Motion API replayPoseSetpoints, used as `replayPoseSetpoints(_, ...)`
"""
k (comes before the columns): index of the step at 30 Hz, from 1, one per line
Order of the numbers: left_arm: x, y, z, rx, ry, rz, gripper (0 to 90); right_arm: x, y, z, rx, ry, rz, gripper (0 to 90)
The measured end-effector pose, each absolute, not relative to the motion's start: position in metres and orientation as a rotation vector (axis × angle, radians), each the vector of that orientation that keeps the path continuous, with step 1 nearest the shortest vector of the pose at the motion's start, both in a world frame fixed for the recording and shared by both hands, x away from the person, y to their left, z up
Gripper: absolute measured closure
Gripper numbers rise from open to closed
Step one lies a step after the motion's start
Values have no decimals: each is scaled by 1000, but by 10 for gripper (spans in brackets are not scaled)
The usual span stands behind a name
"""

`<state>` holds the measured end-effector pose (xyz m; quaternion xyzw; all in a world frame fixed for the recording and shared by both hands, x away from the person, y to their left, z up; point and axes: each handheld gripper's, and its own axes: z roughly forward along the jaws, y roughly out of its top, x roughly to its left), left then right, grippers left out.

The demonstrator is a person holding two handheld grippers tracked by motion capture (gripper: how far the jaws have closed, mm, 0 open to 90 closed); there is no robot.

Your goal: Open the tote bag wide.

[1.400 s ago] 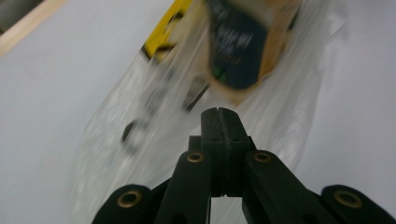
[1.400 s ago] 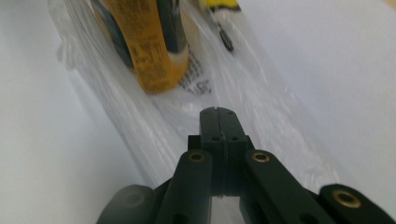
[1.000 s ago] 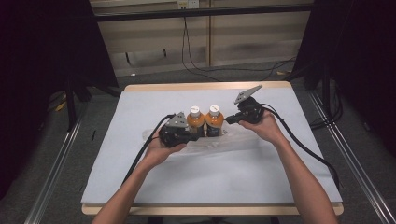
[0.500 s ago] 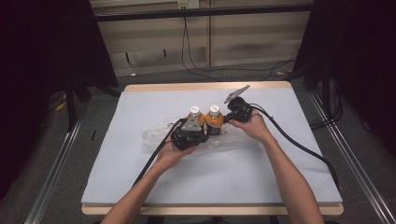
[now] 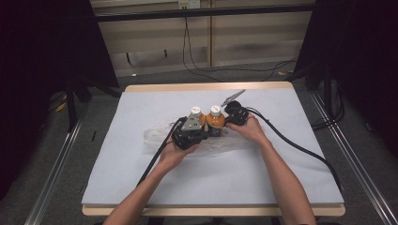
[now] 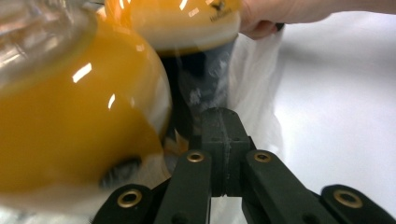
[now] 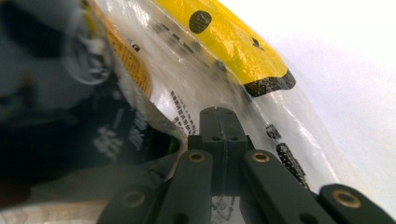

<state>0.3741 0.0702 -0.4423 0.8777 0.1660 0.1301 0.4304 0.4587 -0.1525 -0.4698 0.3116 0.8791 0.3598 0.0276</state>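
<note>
Either side of the two orange-filled, white-capped bottles (image 5: 206,123), left gripper (image 6: 223,140) and right gripper (image 7: 219,135), jaws pressed together, pinch the clear plastic bag (image 5: 159,136), probably pulling it around them.

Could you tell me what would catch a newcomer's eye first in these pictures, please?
Two orange bottles with white caps stand mid-table, side by side in a clear plastic bag. The left tongs and right tongs flank them, each shut on the bag's film. A pale sheet covers the table.
</note>
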Motion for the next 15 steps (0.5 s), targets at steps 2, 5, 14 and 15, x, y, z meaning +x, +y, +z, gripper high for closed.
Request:
replayPoseSetpoints(2,373,64,-451,2221,418,336,900,460,-152,-472,968,2721,1095,900)
replayPoseSetpoints(5,373,61,-466,2294,436,346,900,461,-151,-475,967,2716,1095,900)
replayPoseSetpoints(14,369,60,-480,2363,436,328,900,464,-150,-481,995,2717,1094,900)
replayPoseSetpoints(15,369,60,-480,2362,439,314,900,464,-151,-481,1001,2713,1102,900)
